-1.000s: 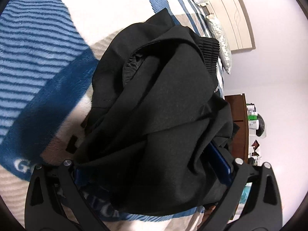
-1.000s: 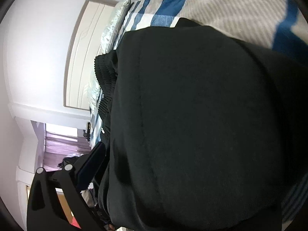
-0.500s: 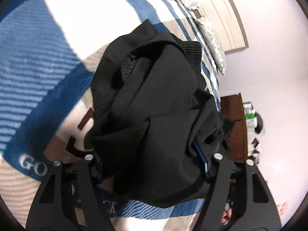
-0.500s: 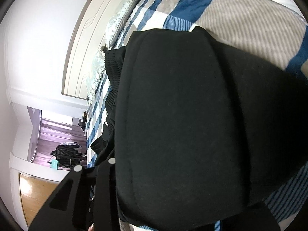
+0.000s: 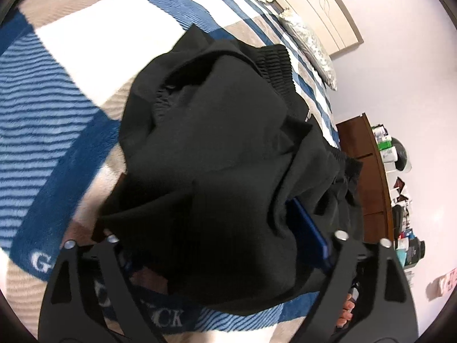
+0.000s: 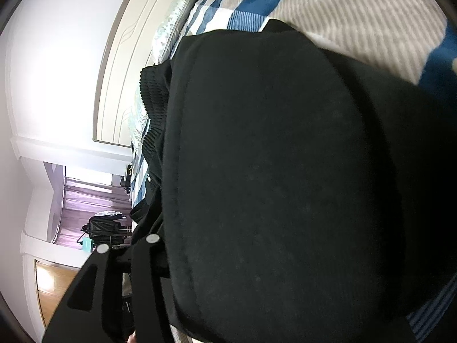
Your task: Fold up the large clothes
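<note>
A large black garment (image 5: 217,148) with ribbed elastic bands hangs bunched over my left gripper (image 5: 225,245), above the bed. The left jaws stand wide apart with the cloth draped thick between them; one blue pad (image 5: 310,233) shows at the right finger. In the right wrist view the same black garment (image 6: 285,171) fills most of the frame as a smooth folded bundle. Only the left finger (image 6: 134,271) of my right gripper shows; cloth hides the other finger and the gap.
The bed (image 5: 57,114) carries a blue, white and beige plaid blanket, with pillows (image 5: 308,37) and a cream headboard (image 6: 120,71) at its far end. A brown dresser (image 5: 368,177) with small items stands to the right. A curtained window (image 6: 82,197) is on the left.
The left gripper has lifted and tilted, so more of the bed and blanket shows. The garment bundle has shifted slightly in both views. The right gripper's finger has moved in toward the cloth.
</note>
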The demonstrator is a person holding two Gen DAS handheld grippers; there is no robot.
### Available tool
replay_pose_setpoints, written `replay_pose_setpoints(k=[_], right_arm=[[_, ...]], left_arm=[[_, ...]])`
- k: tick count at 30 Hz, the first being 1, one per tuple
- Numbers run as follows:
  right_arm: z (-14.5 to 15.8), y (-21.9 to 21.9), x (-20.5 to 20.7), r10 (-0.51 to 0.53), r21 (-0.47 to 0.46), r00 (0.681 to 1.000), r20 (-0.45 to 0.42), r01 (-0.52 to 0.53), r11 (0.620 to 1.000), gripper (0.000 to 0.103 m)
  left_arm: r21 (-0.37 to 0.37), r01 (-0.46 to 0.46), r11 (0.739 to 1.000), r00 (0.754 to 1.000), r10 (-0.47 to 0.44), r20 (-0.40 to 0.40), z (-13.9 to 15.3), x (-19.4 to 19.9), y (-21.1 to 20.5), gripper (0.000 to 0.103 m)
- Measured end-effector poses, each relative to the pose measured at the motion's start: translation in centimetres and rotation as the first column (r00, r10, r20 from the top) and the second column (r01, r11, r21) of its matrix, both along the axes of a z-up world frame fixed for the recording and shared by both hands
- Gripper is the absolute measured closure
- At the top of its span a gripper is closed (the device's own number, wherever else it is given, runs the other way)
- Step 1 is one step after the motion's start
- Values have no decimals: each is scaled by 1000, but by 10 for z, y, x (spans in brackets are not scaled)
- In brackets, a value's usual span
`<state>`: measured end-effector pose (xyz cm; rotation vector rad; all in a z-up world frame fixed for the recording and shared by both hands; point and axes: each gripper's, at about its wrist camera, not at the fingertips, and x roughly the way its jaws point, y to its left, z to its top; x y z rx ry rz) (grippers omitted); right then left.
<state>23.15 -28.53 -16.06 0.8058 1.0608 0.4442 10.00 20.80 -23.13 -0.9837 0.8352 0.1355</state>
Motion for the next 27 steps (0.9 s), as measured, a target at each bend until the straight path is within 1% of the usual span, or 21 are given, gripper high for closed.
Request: replay_pose_setpoints(k=[2,6,7,8,9,10,11,13,14,16,19,21,27], right_arm=[[-2,1,2,0,6,1000,-6,0,1000,42],[-4,2,4,-1,9,1000,-9,2,1000,41],[-4,0,3,-1,7,1000,-9,1,1000,44],[-4,-1,2,4,6,1000,-5,-4,1000,50],[-4,-2,-1,8,10,1000,-2,-8,1000,53],[-4,-3,-2,9,16,1000,-2,-9,1000,61],[-2,-3,-4,11,17,1000,2,-11,1000,68],[3,-1,-8,19,7,1000,20,-19,1000,72],[5,-5,-10,19,2,999,26,-19,1000,74],[13,-4,-12,18,-2,999,38,-17,1000,75],[29,0,-22,24,-15,998,66,-23,1000,77],[40,2,-30,32,-17,996,86,-31,999,77],[69,-6,-67,39,1,992,121,-39,999,78]], left_arm=[[17,3,1000,1000,-3,-3,0,2,-2,12],[27,-5,1000,1000,4,10,-1,1,-4,13],[34,-1,999,1000,0,16,-1,-1,-4,15],[41,4,999,1000,-5,20,0,-2,-5,16],[48,9,999,1000,-10,21,-1,-3,-5,20],[52,12,999,1000,-13,24,-1,-6,-4,24],[56,13,998,1000,-14,27,0,-8,-4,27],[89,28,996,999,-31,35,5,-11,-7,37],[107,38,994,999,-41,33,8,-13,-8,39],[103,38,994,998,-43,39,12,-18,-6,45],[123,37,992,998,-44,52,24,-23,-6,53],[141,32,990,997,-42,71,36,-27,-6,54],[138,31,990,993,-46,112,65,-52,-6,57]])
